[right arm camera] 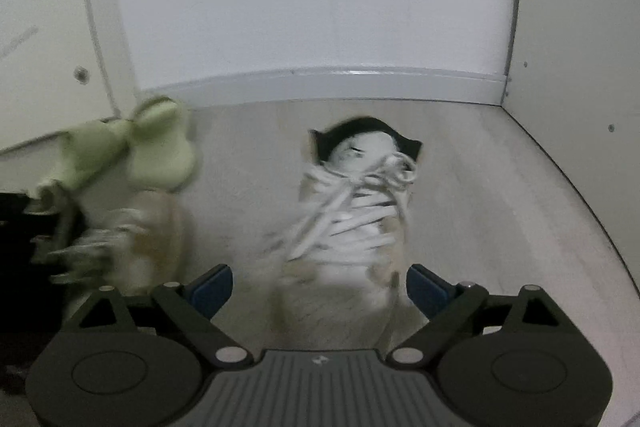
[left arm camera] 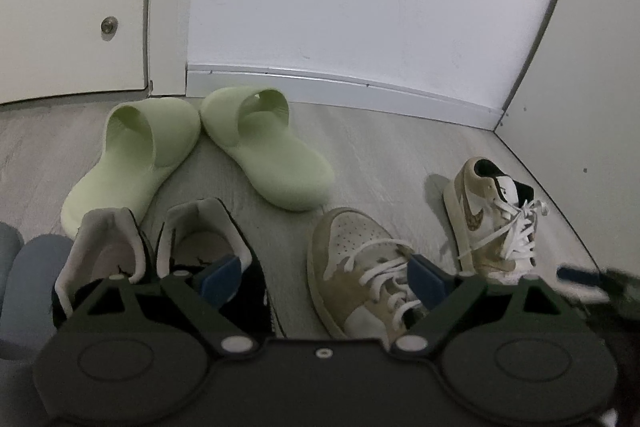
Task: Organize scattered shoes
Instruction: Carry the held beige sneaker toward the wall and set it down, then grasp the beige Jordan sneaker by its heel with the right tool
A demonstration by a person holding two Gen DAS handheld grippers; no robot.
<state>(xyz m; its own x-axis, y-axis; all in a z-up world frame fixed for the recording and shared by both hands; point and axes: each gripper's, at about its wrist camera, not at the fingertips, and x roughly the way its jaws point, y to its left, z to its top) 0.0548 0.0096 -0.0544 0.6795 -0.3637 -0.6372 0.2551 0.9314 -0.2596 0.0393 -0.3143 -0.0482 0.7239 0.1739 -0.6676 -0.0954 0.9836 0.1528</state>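
A: Walk me across the floor [left arm camera: 380, 155], left to right.

B: Far left, a grey-and-black pair [left arm camera: 160, 259] sits neatly side by side, heels toward the wall. Behind them the two green slides [left arm camera: 200, 147] have toes touching and heels splayed apart. Then a tan sneaker [left arm camera: 360, 267], toe toward the wall, and well right of it its mate [left arm camera: 492, 219], tipped on its side near the corner, heel toward the wall.

A: And the grippers?

B: The left gripper [left arm camera: 324, 275] hangs with fingers wide apart and nothing between them; its right pad is in front of the tan sneaker's laces, though I can't tell if it touches. The right gripper [right arm camera: 320, 287] has the mate [right arm camera: 352, 219] lying lengthwise between its fingers; the jaws are easing closed but the pads stand clear of the shoe's sides. That view is blurred.

A: So which step?

B: I'd judge the tan pair is in hand, the mate being the target. Next calls for closing on its midsection, righting it, turning it to match, and setting it just beside its partner. The loose laces may snag.
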